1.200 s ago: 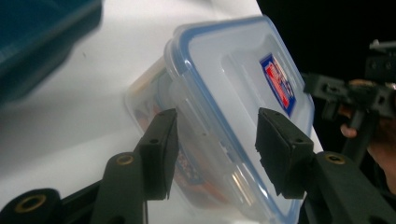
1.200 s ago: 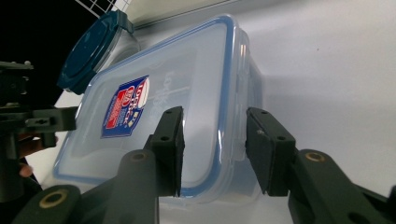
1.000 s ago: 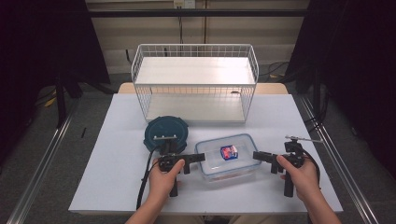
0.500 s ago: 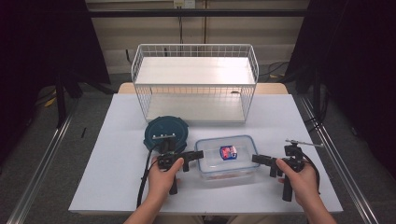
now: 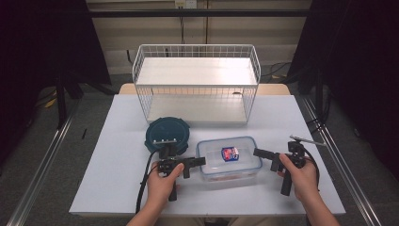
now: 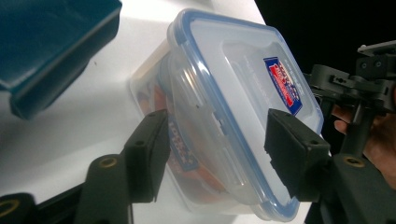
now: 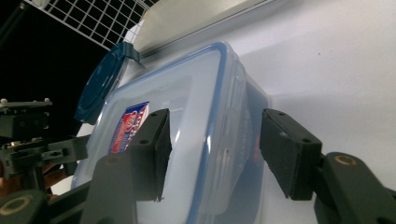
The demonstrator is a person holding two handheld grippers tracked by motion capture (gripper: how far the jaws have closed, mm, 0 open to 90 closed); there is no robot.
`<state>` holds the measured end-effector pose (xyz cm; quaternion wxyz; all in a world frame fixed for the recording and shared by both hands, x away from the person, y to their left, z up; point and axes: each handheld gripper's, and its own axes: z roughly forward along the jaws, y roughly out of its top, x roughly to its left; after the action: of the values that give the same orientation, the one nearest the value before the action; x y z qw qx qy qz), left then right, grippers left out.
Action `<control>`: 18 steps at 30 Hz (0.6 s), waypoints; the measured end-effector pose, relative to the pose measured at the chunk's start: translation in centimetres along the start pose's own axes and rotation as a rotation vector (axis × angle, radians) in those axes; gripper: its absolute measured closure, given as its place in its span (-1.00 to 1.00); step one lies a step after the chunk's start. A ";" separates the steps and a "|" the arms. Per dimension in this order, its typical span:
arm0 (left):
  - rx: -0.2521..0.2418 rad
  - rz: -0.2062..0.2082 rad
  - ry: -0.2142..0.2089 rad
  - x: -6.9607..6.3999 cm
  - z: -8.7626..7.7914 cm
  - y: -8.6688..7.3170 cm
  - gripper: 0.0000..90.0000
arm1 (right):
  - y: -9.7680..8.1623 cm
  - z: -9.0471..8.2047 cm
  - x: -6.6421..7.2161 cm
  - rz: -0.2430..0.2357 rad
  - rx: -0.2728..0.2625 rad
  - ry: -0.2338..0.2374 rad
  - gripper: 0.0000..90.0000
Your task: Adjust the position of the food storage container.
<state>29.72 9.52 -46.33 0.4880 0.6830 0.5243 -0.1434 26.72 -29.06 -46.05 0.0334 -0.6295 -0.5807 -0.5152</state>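
The white table [image 5: 117, 141] spans the middle of the high view; the wire basket [image 5: 196, 82] stands at its upper centre; the round teal lid [image 5: 166, 134] lies left of centre, beside the clear lidded container [image 5: 229, 158], which sits at lower centre with reddish contents inside. The container looks a rigid, smooth plastic box, probably light to moderate in weight and slippery on its flat lid; its short ends, at the side flaps under the blue rim, seem the surest places to grip. The left gripper [image 5: 201, 161] has its jaws spread astride the left end, having just been opening; the right gripper [image 5: 257, 152] stands off the right end, jaws likewise parted and just opening, pinching nothing.
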 end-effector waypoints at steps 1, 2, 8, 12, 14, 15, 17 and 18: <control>0.001 -0.002 0.003 0.0 0.0 0.0 -0.12 | 0.0 0.1 0.0 -0.004 0.005 -0.004 -0.02; -0.008 -0.007 0.000 0.1 0.1 -0.1 -0.14 | 0.0 0.2 0.0 0.005 0.009 0.000 -0.02; 0.000 -0.018 -0.026 0.0 0.6 -0.3 -0.19 | -0.2 1.0 0.2 0.002 0.037 0.002 -0.08; 0.024 -0.046 -0.065 0.4 1.0 -0.5 -0.20 | -0.2 1.0 0.2 0.013 0.038 0.003 -0.07; 0.015 -0.045 -0.069 0.3 1.0 -0.5 -0.23 | -0.3 1.0 0.2 0.024 0.036 0.001 -0.07; 0.014 -0.040 -0.065 0.2 1.0 -0.5 -0.23 | -0.3 0.9 0.2 0.022 0.036 0.005 -0.07; 0.007 -0.024 -0.053 0.3 0.9 -0.6 -0.23 | -0.4 0.9 0.2 0.033 0.030 0.006 -0.07; -0.005 -0.029 -0.051 0.1 1.0 -0.8 -0.23 | -0.4 0.9 0.2 0.033 0.030 0.006 -0.07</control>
<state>29.40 8.79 -47.31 0.5006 0.6703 0.5219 -0.1664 26.93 -28.22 -46.62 0.0530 -0.6366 -0.5779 -0.5079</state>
